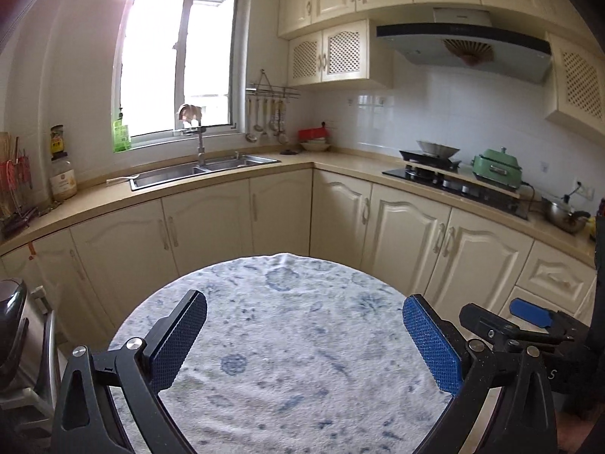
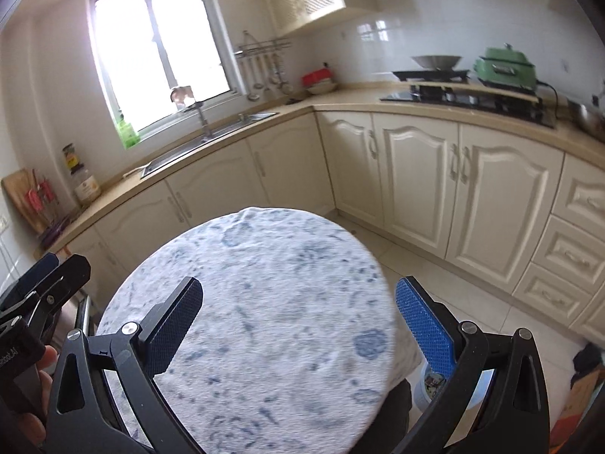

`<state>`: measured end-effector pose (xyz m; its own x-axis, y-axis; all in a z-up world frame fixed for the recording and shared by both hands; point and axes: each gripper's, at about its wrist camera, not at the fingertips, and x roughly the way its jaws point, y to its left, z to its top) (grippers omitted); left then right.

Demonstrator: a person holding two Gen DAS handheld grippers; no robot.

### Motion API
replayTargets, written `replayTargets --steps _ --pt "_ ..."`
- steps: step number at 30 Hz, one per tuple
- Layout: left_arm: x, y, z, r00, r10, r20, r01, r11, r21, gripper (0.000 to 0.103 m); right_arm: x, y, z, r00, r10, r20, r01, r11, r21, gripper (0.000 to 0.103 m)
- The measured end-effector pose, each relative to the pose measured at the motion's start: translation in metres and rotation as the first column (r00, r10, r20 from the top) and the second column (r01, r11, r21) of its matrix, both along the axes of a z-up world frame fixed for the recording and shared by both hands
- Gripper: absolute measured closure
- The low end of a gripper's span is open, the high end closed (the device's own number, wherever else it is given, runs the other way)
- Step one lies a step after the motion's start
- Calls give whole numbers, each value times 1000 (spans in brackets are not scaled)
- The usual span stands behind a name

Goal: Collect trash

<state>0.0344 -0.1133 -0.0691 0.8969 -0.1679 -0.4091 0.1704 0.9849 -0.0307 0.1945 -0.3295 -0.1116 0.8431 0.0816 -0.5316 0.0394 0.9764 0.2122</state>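
Observation:
A round table point(image 1: 287, 325) under a white cloth with blue print fills the lower half of both views point(image 2: 264, 302). No trash lies on the part of the cloth that shows. My left gripper point(image 1: 304, 340) hovers over the table, open, with nothing between its blue pads. My right gripper point(image 2: 298, 329) is open too, above the table's right side. The right gripper point(image 1: 529, 321) shows at the right edge of the left wrist view, and the left gripper point(image 2: 45, 287) at the left edge of the right wrist view, with a hand point(image 2: 34, 389) on it.
Cream cabinets point(image 1: 264, 212) run in an L behind the table, with a steel sink point(image 1: 204, 170) under the window and a stove point(image 1: 450, 178) with a green pot point(image 1: 497, 166). A blue-and-white container point(image 2: 431, 382) stands on the tiled floor point(image 2: 472, 302) beside the table.

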Motion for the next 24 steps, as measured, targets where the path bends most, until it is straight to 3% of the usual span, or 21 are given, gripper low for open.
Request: replayTargets --steps 10,17,24 --pt "-56 31 21 994 111 21 -111 994 -15 1 -16 74 17 996 80 50 -74 992 -103 0" --pt "-90 44 32 983 177 55 -176 984 -14 1 -31 98 28 990 114 84 -102 985 -137 0" --pt "-99 54 38 978 201 51 -200 979 -29 1 -42 111 41 985 126 117 -108 983 -150 0"
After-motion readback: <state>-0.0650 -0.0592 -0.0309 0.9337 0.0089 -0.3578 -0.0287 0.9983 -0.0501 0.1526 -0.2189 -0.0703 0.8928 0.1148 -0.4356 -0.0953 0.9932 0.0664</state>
